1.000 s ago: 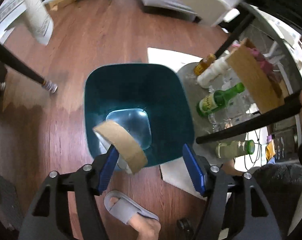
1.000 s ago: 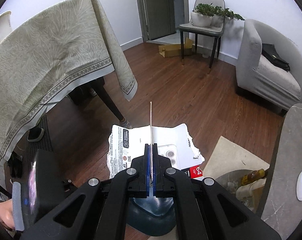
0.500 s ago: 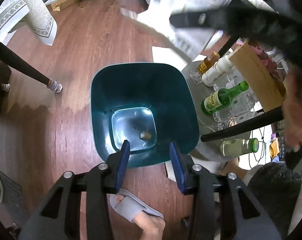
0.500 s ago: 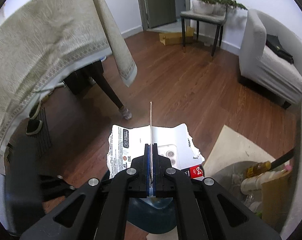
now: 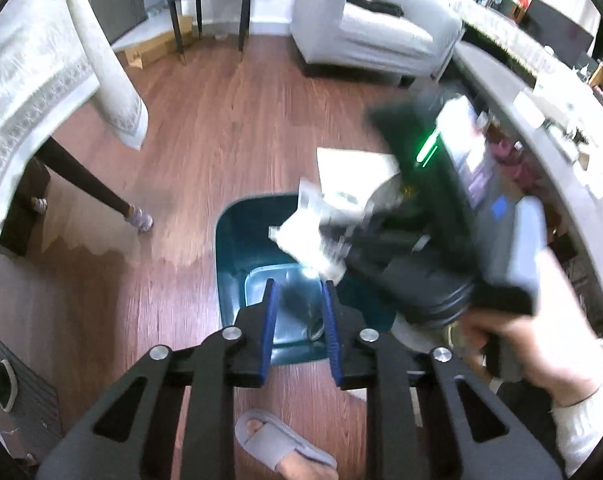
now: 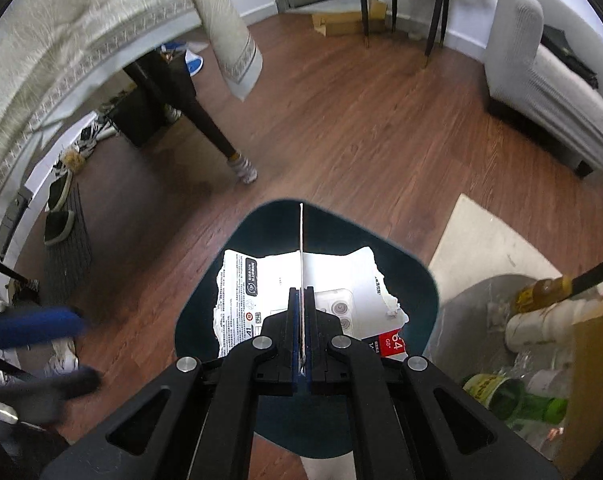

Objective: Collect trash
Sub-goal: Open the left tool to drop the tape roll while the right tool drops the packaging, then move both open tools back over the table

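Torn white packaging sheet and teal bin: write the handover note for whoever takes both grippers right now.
Right gripper: shut on the torn white printed packaging sheet, held on edge directly above the open dark teal plastic bin.
Left gripper: open, holding nothing, poised over the same bin.
Done: something small lies on the bin floor; too blurred to identify.
Left: release the sheet into the bin. A green glass bottle and other bottles sit in a grey tub beside the bin.

bin (image 6: 417, 280) mouth blocked by torn packaging (image 6: 261, 280)
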Demonstrator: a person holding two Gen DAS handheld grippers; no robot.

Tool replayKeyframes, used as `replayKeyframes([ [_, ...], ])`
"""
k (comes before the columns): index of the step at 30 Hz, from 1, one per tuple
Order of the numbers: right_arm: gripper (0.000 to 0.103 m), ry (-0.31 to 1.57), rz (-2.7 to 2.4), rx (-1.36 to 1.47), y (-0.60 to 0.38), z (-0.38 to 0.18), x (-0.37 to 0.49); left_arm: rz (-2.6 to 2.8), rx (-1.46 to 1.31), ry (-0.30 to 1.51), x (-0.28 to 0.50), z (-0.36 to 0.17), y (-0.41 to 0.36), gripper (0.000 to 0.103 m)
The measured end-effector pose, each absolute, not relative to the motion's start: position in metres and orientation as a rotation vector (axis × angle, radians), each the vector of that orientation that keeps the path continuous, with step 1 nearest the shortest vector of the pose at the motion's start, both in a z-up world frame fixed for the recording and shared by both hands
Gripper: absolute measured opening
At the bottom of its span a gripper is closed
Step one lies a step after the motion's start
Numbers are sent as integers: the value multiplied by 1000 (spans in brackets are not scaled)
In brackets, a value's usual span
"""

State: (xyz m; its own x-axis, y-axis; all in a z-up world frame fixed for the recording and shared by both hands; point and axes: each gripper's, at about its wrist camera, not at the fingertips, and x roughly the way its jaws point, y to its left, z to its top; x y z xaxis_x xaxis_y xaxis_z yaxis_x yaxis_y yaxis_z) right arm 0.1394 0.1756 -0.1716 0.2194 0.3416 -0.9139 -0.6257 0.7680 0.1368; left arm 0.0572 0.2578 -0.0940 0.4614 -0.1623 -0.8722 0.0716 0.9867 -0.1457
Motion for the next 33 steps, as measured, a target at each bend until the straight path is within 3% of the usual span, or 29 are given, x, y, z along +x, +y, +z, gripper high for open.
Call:
replayKeyframes([
  [6,7,1216,669,-326,177,-190,130,-80,-123,973,58,-59,264,24],
  [7,22,1218,672,-328,177,-191,129,-76,-136,960,57,-54,266,26],
  [8,49,1215,675,-327,176,-191,127,-68,-150,944,57,-48,269,30],
  [9,58,1202,680,-323,174,-189,125,-62,-162,931,58,-43,271,30],
  [10,60,1195,688,-318,173,-188,124,-56,-174,918,58,-39,274,30],
  [18,60,1175,727,-291,167,-172,120,-28,-191,835,54,-7,271,34],
  [33,59,937,838,-207,131,-58,92,-33,-217,680,52,50,248,61],
])
